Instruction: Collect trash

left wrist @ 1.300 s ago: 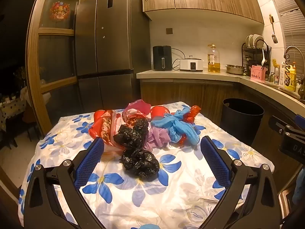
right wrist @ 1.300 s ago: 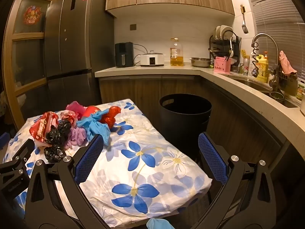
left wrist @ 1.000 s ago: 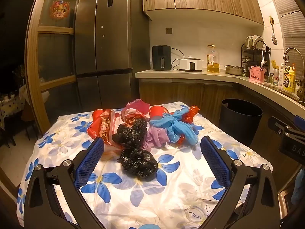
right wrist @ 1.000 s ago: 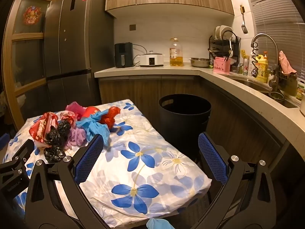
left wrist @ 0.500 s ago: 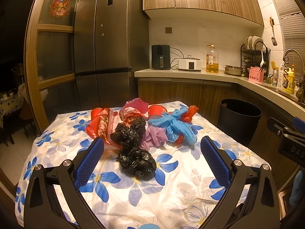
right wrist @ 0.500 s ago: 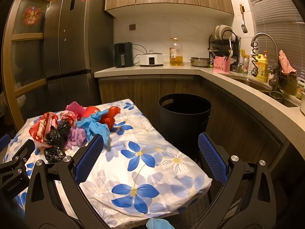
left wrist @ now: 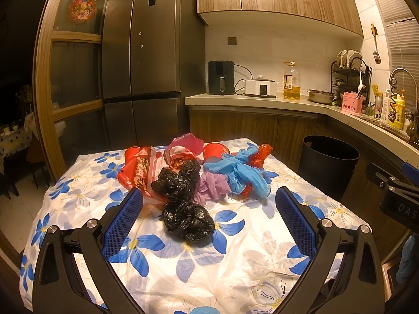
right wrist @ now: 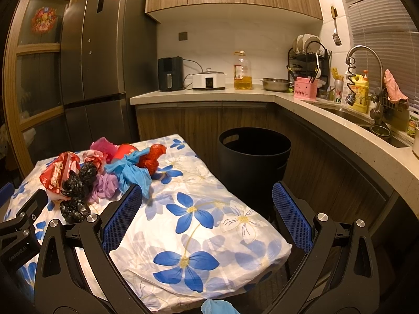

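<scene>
Left claw [left wrist: 209, 219]: wide open, holding nothing, over the worktop's [left wrist: 235, 269] near edge.
Right claw [right wrist: 207, 218]: wide open, empty.
Trash pile [left wrist: 193, 172]: mid-worktop.
Bin [right wrist: 254, 162]: past the right edge.

Readable markings, as seen from my two grippers:

1. White letters "DAS", cut off at the frame edge, on the black body of my right gripper [left wrist: 398, 204], left wrist view.
2. Small print "GenRobot.AI" on my left gripper [right wrist: 18, 246], right wrist view.
3. Can [right wrist: 338, 91] by the sink: partial lettering, unreadable.
</scene>
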Available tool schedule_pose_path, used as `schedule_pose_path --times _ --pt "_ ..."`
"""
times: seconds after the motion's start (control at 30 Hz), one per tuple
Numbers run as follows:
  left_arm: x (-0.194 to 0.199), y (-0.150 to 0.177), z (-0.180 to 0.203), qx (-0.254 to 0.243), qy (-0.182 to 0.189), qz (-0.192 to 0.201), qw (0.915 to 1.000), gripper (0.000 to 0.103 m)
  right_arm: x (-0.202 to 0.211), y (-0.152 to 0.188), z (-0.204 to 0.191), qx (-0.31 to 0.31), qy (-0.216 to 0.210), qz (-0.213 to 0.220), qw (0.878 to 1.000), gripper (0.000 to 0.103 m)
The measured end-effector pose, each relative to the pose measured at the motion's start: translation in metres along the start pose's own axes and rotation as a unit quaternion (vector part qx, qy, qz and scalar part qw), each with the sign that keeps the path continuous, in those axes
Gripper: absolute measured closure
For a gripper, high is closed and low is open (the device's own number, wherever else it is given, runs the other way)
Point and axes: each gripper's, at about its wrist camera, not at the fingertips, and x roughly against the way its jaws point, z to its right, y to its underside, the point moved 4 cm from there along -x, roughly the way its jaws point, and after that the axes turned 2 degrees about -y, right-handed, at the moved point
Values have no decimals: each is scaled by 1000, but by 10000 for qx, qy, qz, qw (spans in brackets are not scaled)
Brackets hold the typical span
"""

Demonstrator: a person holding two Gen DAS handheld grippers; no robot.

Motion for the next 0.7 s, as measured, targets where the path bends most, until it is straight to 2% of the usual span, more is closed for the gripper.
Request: schedule_pose_path --times 0.7 --pt "-1 1 0 10 7 -16 10000 6 -2 3 0 4 -5 -30 10000 5"
